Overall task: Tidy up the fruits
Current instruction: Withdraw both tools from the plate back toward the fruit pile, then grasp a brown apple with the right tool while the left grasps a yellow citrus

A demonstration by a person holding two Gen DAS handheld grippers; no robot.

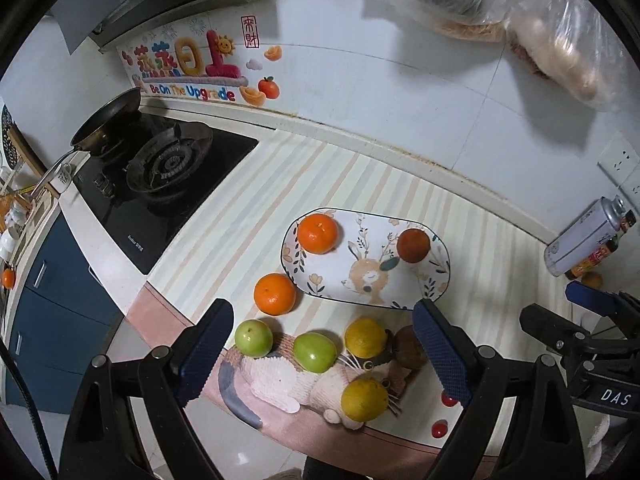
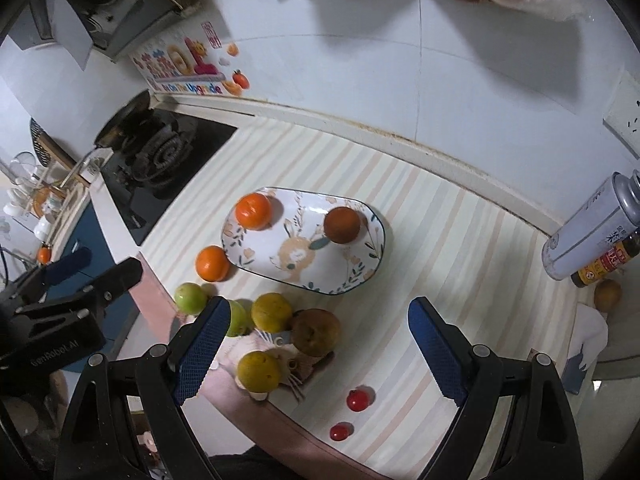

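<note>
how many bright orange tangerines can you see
3. One tangerine on the plate, at the left end of the plate; one tangerine beside the plate, on the striped mat off its left rim; one small distant tangerine far left past the stove. Others may be hidden.

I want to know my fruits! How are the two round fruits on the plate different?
The orange at the left end is bright orange with a small green stem spot; the fruit at the right end is darker, reddish-brown and plain. The orange looks a bit bigger. Both are round and sit inside the plate, well apart.
</note>
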